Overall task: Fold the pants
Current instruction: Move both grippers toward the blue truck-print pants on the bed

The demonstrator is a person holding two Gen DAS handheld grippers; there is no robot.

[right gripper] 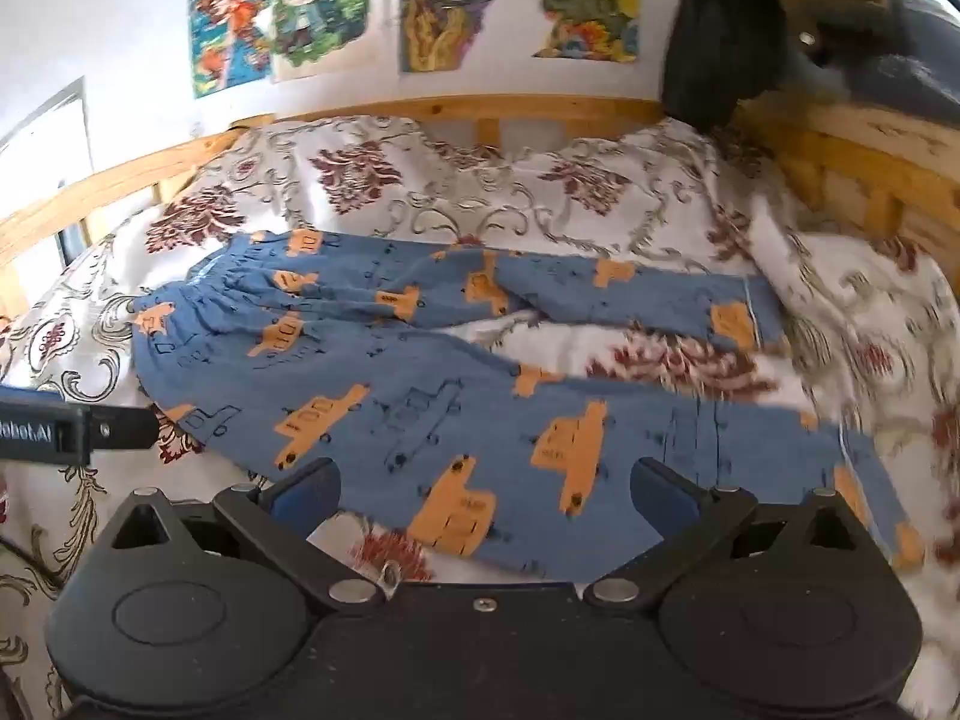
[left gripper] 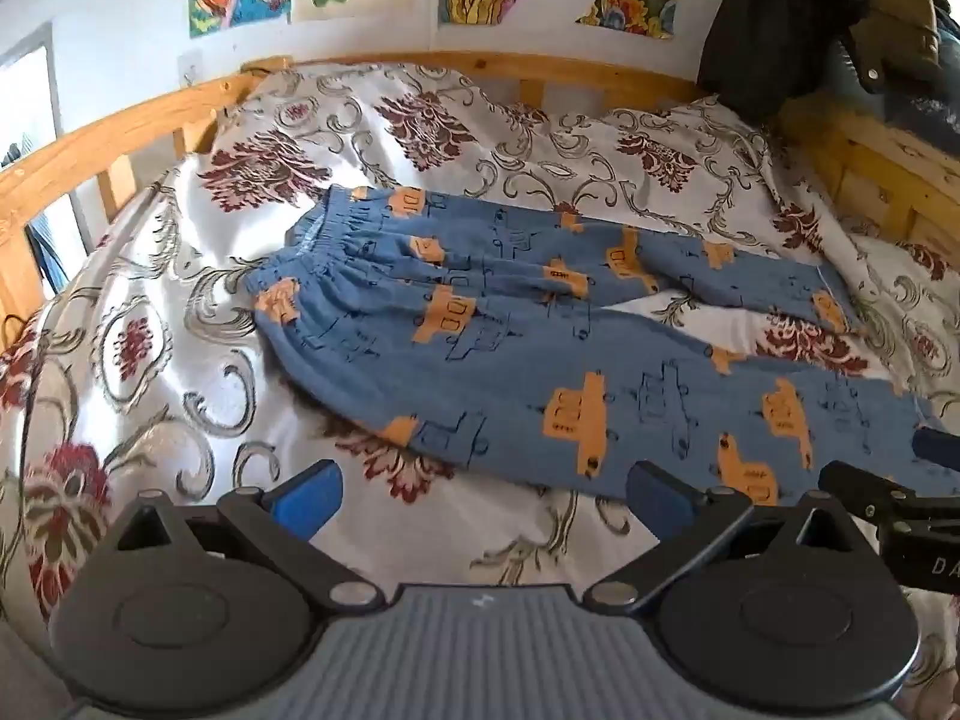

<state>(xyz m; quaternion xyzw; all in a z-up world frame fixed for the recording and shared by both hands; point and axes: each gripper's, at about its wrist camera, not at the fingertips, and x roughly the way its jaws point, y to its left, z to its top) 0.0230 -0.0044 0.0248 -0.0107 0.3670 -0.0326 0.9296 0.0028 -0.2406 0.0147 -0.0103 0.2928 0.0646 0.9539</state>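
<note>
Left wrist view: one pair of blue cotton pants with orange truck print (left gripper: 510, 324) lies spread flat on the floral white-and-maroon bed cover (left gripper: 150, 348), elastic waistband (left gripper: 318, 246) to the left, two legs running right and splayed apart.
Left tongs (left gripper: 483, 495): spread wide, holding nothing, hovering just before the near leg's edge.
Right wrist view: the same pants (right gripper: 420, 384); the near leg passes under the right tongs (right gripper: 485, 492), which are also spread and empty. The right side of this view is blurred.
Handling: judged light, soft and limp; it will sag and wrinkle. Best pinched at the waistband corner and a leg hem (right gripper: 756, 312).
Count: one pair of pants, two legs, two tongs.
</note>
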